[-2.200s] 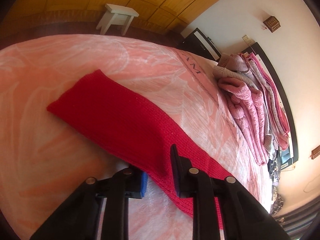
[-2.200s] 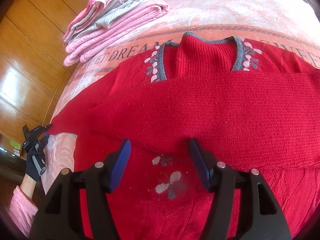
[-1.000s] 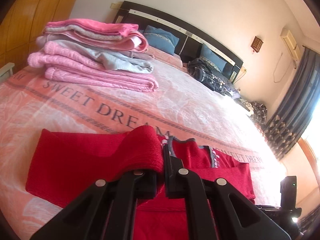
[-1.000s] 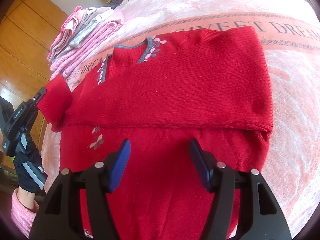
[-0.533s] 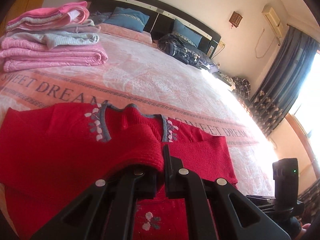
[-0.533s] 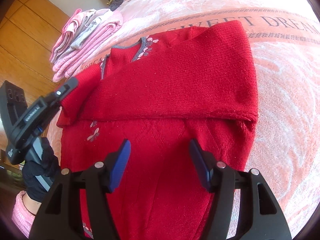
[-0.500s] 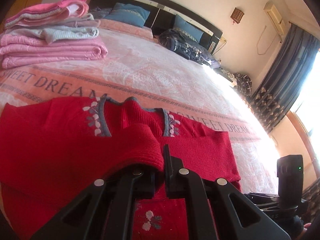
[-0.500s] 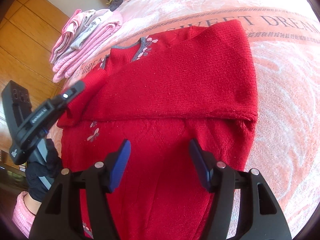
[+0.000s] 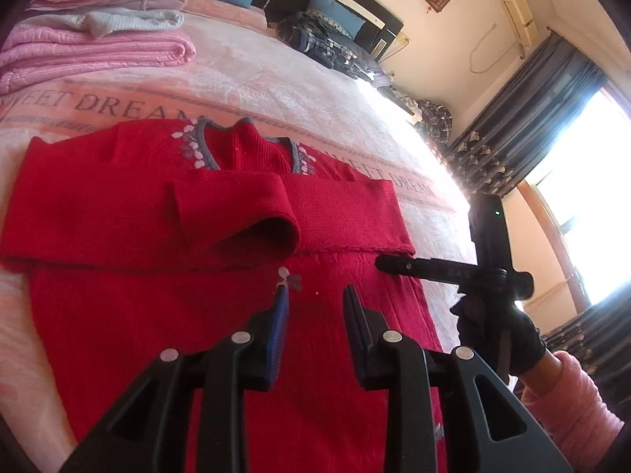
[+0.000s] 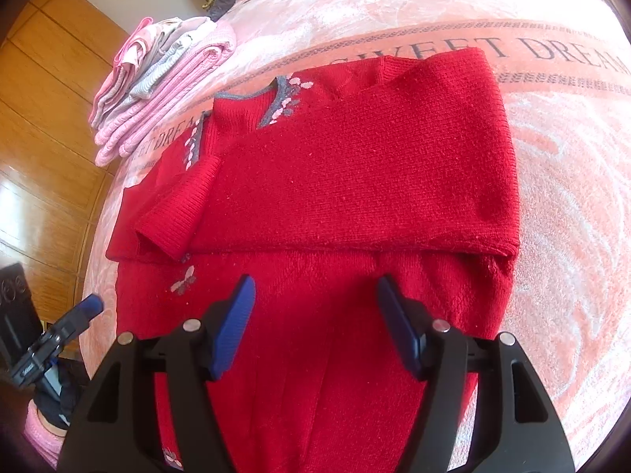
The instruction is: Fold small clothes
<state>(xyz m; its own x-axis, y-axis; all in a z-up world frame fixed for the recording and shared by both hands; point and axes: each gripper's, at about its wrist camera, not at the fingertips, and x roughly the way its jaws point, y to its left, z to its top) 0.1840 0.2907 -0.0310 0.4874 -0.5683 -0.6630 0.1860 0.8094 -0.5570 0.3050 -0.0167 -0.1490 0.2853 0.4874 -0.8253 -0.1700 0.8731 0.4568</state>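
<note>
The red sweater (image 9: 165,315) lies flat on the bed (image 9: 315,90) ahead of and beneath both grippers, neckline at the far end. Both sleeves now cross the chest: the left sleeve (image 9: 236,216), pinched and carried half a second ago, rests on the right sleeve (image 10: 355,181), its cuff just beyond the left gripper (image 9: 315,303). That gripper has let go and hangs with its jaws parted and empty. The right gripper (image 10: 315,307) hovers spread wide over the lower body, holding nothing. With the sleeves in, folding the hem up toward the collar probably comes next.
</note>
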